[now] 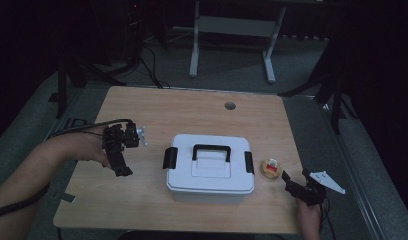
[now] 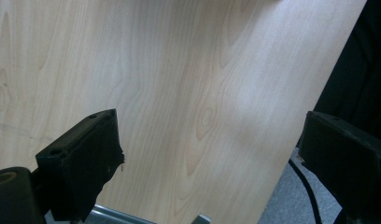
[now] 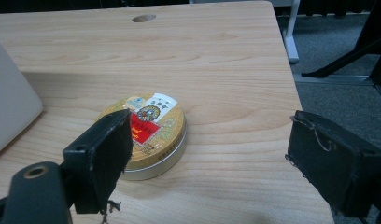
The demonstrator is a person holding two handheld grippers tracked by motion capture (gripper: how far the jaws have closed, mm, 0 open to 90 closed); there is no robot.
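Lying flat on the wooden table, the round gold tin sits just right of the white lidded box, near the table's right edge. Just near and right of it hovers the right gripper, jaws spread wide and empty, the tin partly behind one jaw in its own view. Well apart at the left, the left gripper hangs over bare wood, jaws spread.

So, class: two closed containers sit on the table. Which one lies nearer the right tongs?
The small round gold tin with the red label, just ahead of the right tongs. The large white plastic box with a black handle sits farther left.
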